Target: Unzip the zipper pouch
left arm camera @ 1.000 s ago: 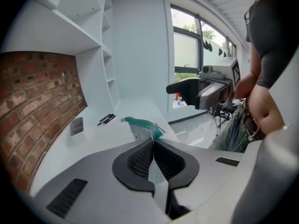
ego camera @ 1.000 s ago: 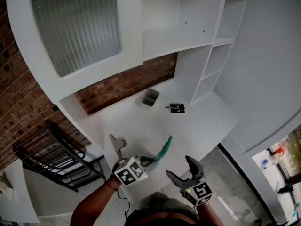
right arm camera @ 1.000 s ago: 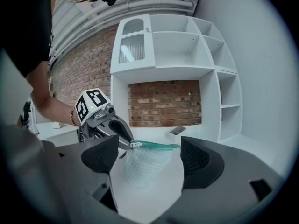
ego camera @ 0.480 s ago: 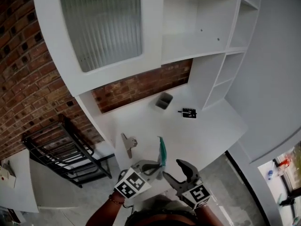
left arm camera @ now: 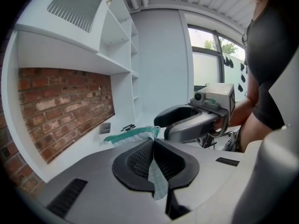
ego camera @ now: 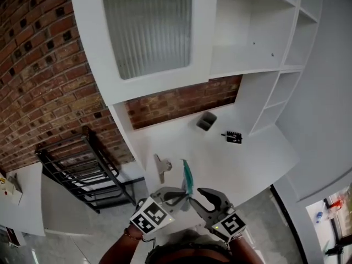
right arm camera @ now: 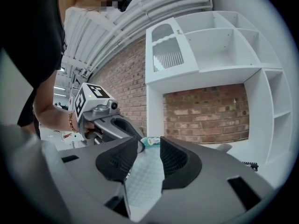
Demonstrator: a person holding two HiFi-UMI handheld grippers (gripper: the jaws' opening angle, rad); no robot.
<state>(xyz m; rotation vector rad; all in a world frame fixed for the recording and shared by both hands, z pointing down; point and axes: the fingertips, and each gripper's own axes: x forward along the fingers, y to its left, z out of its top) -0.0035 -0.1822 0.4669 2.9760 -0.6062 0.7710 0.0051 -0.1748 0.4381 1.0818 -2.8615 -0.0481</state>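
Head view: we hold zipper pouch (ego camera: 188, 176) above desk (ego camera: 247, 164), left gripper (left arm camera: 153, 143) clamped on its end. Right gripper (right arm camera: 148, 146) jaws just closing round pouch, not yet pinching. Next, we judge: firm pinch, then draw it open.

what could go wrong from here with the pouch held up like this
1. The left hand-held gripper is shut on only an edge of the mesh pouch, which is held in the air; a hard pull could slip it free.
2. The right hand-held gripper has just been closing, with pouch fabric between its jaws, which stand apart. No zipper pull shows there, so it may pinch mesh instead.
3. The two grippers' tips sit very close and could knock together.
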